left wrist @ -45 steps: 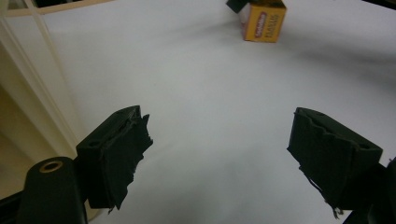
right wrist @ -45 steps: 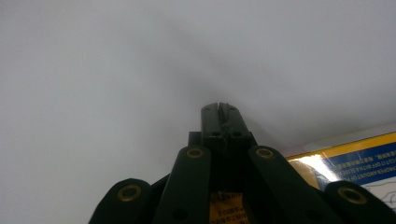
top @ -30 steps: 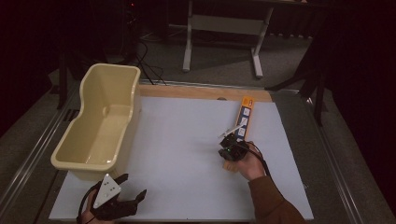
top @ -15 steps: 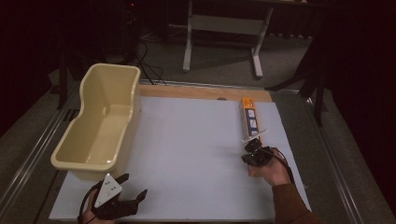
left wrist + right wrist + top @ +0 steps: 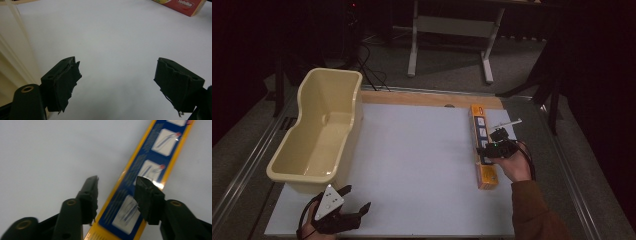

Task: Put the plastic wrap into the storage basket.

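A long yellow and blue box (image 5: 479,122) lies flat on the white table (image 5: 412,150), near its right side and pointing away from me. My right gripper (image 5: 497,141) hovers over the middle of the box. In the right gripper view the box (image 5: 155,152) runs diagonally under that gripper (image 5: 116,180). Its jaws have just been opening; they stand apart above the box and do not press on it. My left gripper (image 5: 357,197) rests at the front left of the table, open and empty. In its own view this left gripper (image 5: 117,60) looks across bare table.
A cream plastic tub (image 5: 357,107) stands at the table's left side, its wall (image 5: 10,50) close beside my left gripper. One end of the box (image 5: 185,6) shows at the far right of the left gripper view. A wooden strip (image 5: 427,98) lines the far edge.
My right hand has carried the box to the right, from a slanted pose to lying straight and flat. The right jaws have gone from shut on the box to open. The left gripper has not moved.
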A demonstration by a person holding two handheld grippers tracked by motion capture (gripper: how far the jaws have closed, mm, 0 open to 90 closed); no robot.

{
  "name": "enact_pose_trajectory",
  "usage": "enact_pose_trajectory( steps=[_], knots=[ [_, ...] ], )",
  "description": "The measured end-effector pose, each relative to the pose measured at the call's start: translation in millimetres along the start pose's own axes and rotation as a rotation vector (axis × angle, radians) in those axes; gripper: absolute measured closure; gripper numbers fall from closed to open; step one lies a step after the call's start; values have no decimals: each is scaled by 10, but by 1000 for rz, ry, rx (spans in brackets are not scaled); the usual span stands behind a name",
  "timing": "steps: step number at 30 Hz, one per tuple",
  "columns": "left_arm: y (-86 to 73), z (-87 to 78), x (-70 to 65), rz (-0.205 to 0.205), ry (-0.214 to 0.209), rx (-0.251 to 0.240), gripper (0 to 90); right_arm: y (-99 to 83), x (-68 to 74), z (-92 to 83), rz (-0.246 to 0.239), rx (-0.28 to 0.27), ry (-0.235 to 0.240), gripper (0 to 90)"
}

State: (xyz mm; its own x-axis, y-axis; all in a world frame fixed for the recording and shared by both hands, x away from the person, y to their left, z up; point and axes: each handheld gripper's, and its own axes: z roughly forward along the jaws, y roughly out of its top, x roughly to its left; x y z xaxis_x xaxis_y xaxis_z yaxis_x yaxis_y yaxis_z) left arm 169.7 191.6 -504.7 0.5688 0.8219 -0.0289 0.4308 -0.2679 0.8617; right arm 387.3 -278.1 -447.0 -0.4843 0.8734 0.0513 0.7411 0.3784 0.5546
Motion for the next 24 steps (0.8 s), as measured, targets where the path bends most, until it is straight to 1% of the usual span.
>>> enact_pose_trajectory(
  steps=[2,3,6,7,9,10,12,14,16,18,20,23,24],
  knots=[
    [-1,-1,-4,1,0,0,184,59,-28,41,29,7,-21,447],
    [-2,-2,-3,2,-1,1,184,90,-46,64,35,6,-31,422],
    [-3,-10,-1,-1,-1,-3,184,181,-107,146,88,14,-56,353],
    [-3,-11,0,-3,-1,-4,184,212,-123,175,101,16,-61,327],
    [-4,-10,1,-3,-1,-2,184,271,-153,232,121,23,-84,286],
    [-3,-9,0,-4,-2,-2,184,299,-173,264,135,31,-95,278],
    [-3,-7,-2,-3,-3,-3,184,347,-209,332,161,54,-91,263],
    [-3,-8,-1,-4,-3,-2,184,389,-232,395,184,72,-99,258],
    [-4,-10,1,-5,-2,-2,184,422,-235,448,198,83,-106,249],
    [-6,-12,1,-6,-2,-3,184,449,-233,484,209,92,-128,240],
    [-7,-13,1,-7,-1,-3,184,465,-241,522,219,115,-139,235],
    [-8,-17,-1,-7,-2,-4,184,461,-269,593,250,153,-151,233],
    [-8,-17,-1,-7,-2,-4,184,461,-269,593,250,153,-151,233]
  ],
)
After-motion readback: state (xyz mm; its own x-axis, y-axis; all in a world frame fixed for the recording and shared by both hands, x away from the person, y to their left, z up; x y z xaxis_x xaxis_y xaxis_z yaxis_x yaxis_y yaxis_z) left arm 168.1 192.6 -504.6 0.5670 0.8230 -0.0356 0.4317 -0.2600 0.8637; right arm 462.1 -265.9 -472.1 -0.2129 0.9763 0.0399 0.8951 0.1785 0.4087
